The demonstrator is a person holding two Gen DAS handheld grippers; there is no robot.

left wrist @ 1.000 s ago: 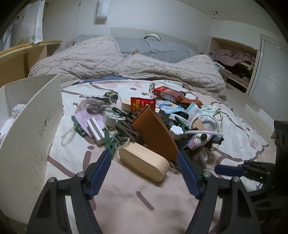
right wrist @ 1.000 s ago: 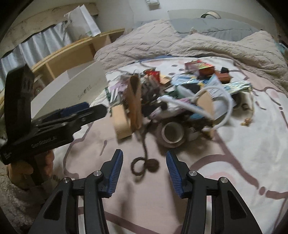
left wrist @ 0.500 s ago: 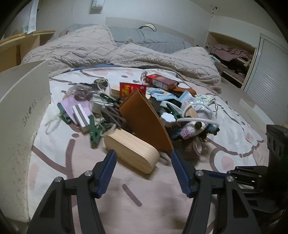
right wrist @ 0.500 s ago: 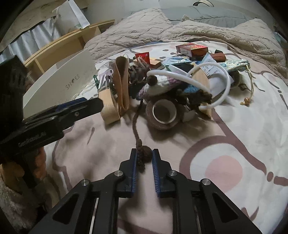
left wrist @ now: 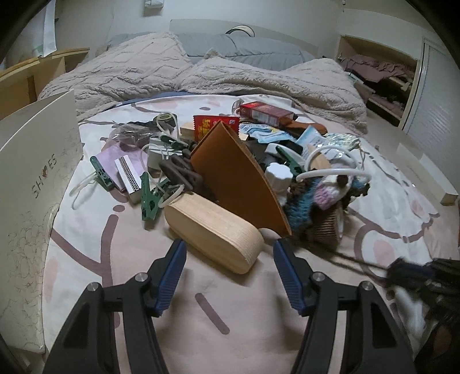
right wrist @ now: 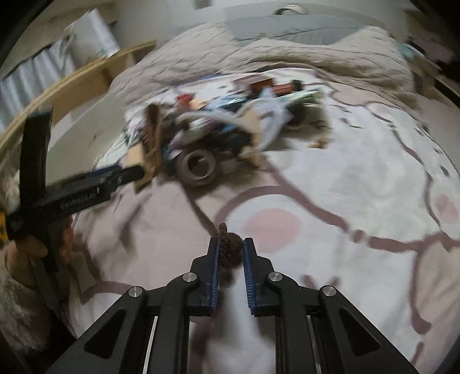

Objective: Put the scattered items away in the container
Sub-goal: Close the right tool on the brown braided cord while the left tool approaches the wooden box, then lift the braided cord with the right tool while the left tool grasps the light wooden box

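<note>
A bed (left wrist: pixel 258 302) with beige blankets (left wrist: pixel 258 74), grey pillows (left wrist: pixel 247 49), white walls (left wrist: pixel 287 14).

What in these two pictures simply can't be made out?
- Inside of the white shoe box: left view shows only its outer wall; the picture edge cuts it off.
- Pile of items: right view smears it with motion blur, so single things can't be told apart.
- Right claw: left view, blurred at the edge.
- Far end of the brown cord in the right claw: lost under the pile.
</note>
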